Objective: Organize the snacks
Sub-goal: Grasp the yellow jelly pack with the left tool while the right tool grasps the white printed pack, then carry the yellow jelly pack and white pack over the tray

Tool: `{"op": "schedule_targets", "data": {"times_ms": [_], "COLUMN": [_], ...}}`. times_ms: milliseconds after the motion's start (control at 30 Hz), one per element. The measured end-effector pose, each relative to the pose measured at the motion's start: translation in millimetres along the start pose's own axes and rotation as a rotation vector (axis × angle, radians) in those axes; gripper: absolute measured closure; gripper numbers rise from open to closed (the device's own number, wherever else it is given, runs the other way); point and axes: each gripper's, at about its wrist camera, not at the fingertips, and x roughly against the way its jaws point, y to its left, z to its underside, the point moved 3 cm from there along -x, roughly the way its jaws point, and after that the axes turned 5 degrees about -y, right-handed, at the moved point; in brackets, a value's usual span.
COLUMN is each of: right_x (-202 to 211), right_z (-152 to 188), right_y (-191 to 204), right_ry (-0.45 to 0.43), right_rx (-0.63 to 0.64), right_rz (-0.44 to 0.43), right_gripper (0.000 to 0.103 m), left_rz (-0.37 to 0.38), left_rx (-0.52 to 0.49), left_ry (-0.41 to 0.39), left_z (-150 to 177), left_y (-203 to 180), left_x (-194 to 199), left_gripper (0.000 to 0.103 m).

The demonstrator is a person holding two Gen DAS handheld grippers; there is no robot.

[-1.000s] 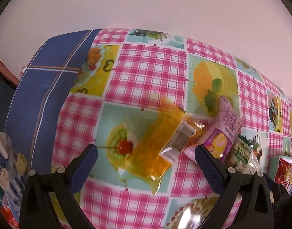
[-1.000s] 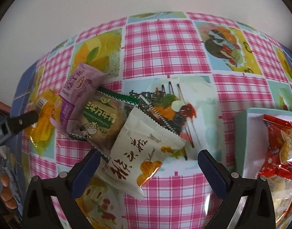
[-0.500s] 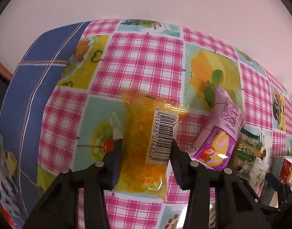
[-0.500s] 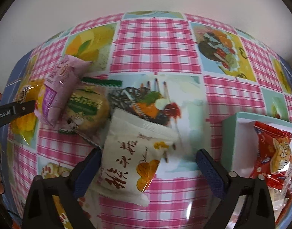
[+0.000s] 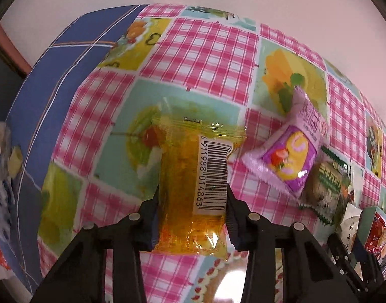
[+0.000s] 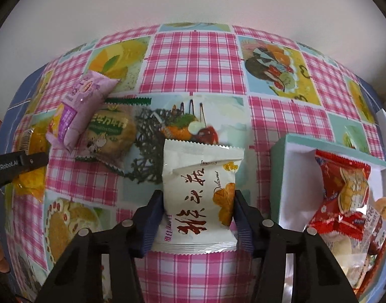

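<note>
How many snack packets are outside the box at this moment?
4: yellow packet in left gripper, white packet in right gripper, purple packet lying on green packet.

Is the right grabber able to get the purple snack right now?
Probably not yet. The right gripper is shut on the white packet, so its fingers are full. The purple packet lies off to its left, resting partly on the green packet.

Left tool (image 5: 191,205), open a second ago, now clamps the translucent yellow barcode-labelled snack packet (image 5: 193,189). Right tool (image 6: 198,210), likewise open earlier, now grips the white orange-printed snack packet (image 6: 199,194), turned upright left of the teal box (image 6: 277,176).
</note>
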Motion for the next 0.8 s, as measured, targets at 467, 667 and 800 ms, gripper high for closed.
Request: {"op": "schedule_targets", "data": {"times_ms": [467,667,800], "right_x": [37,58,77], "right_z": [72,95,96], "right_y": [1,-11,-23], "right_ry": [0.015,0.009,-0.015], "right_rx": [-0.038,-0.075,-0.096], "right_rz": [-0.074,-0.111,-0.128], "right_gripper": [0.048,0.048,0.048], "left_rz": [0.041,0.095,0.113], "left_rx": [0.164,0.241,0.267], "left_ry": [-0.011,0.002,-0.003], "left_z": [101,142,166], "left_y": [-7,-24,-43], "left_x": [29,44,58], "left_gripper": [0.063,0.063,0.063]}}
